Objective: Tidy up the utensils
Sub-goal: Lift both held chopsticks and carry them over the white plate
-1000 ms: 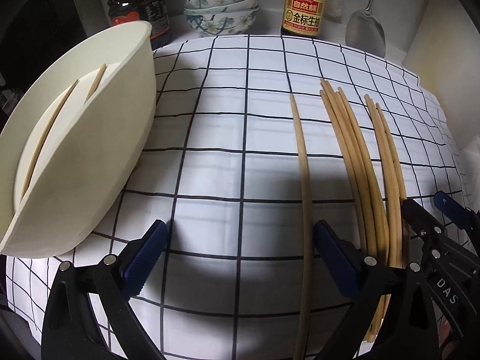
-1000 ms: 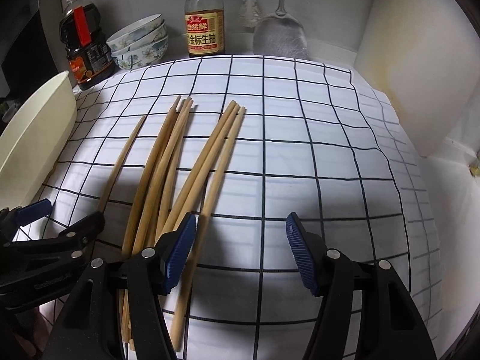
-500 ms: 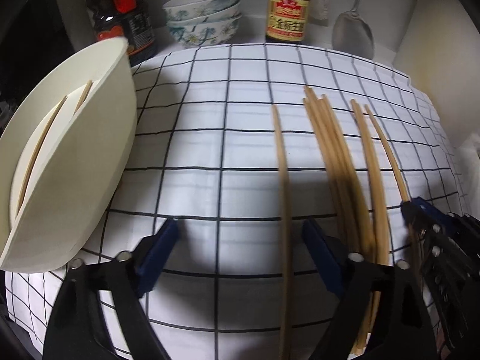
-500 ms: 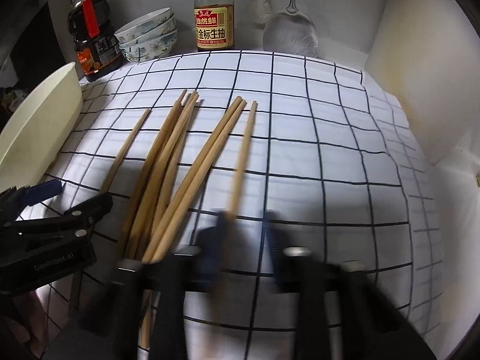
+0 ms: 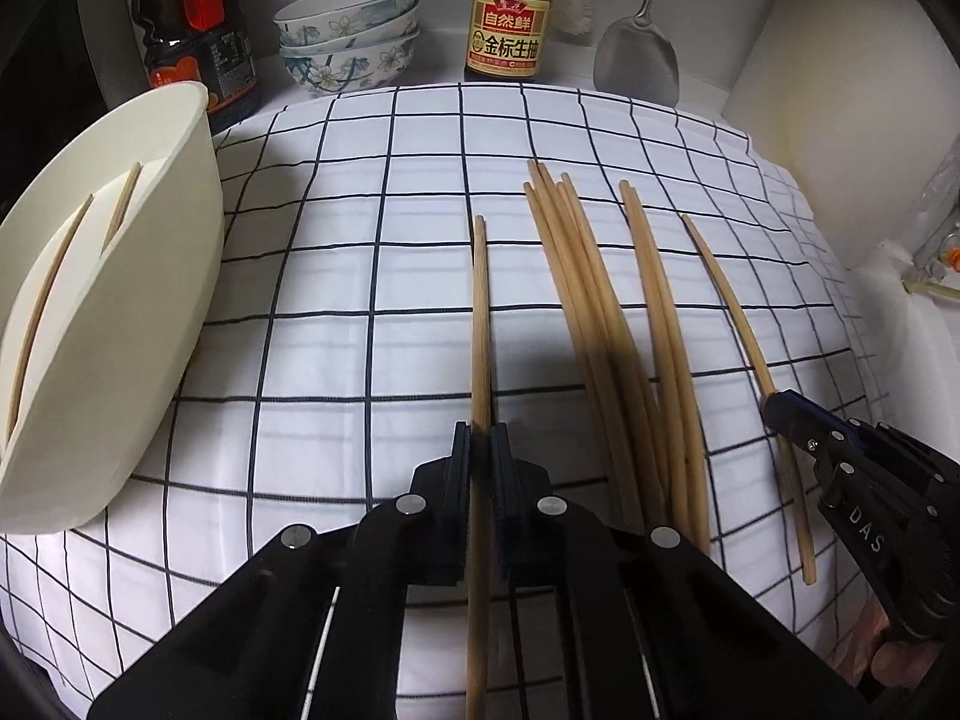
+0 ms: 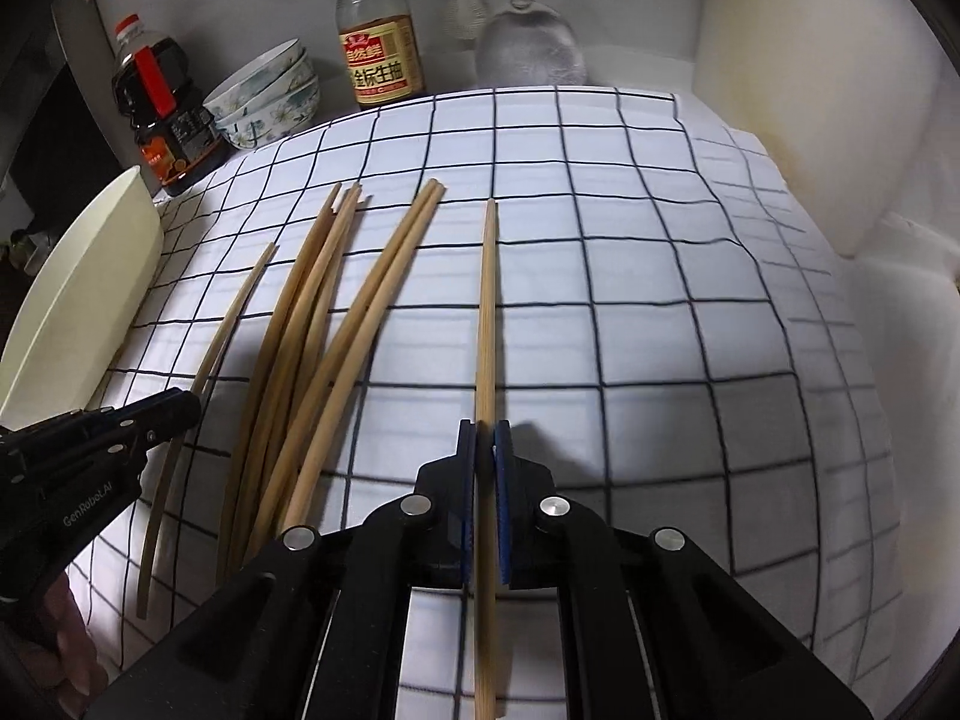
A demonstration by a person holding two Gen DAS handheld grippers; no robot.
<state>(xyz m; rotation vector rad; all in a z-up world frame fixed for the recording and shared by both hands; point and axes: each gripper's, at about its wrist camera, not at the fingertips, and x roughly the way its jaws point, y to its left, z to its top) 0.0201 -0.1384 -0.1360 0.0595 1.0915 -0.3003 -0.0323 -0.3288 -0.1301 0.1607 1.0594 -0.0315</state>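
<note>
Several wooden chopsticks (image 5: 600,324) lie lengthwise on the checked cloth (image 5: 360,300); they also show in the right wrist view (image 6: 312,336). My left gripper (image 5: 480,450) is shut on the leftmost single chopstick (image 5: 480,312). My right gripper (image 6: 485,444) is shut on the rightmost single chopstick (image 6: 487,312). Each gripper shows in the other's view, the right one (image 5: 780,414) and the left one (image 6: 180,414). A cream holder (image 5: 120,324) at the left has two chopsticks (image 5: 48,300) in it.
At the back stand a dark sauce bottle (image 5: 192,30), stacked floral bowls (image 5: 348,36), a soy sauce bottle (image 5: 510,18) and a hanging metal spatula (image 5: 636,54). A white wall (image 5: 840,96) bounds the right side.
Both grippers went from open to shut, each closing on one chopstick. The right one's chopstick has moved away from the pile to the right.
</note>
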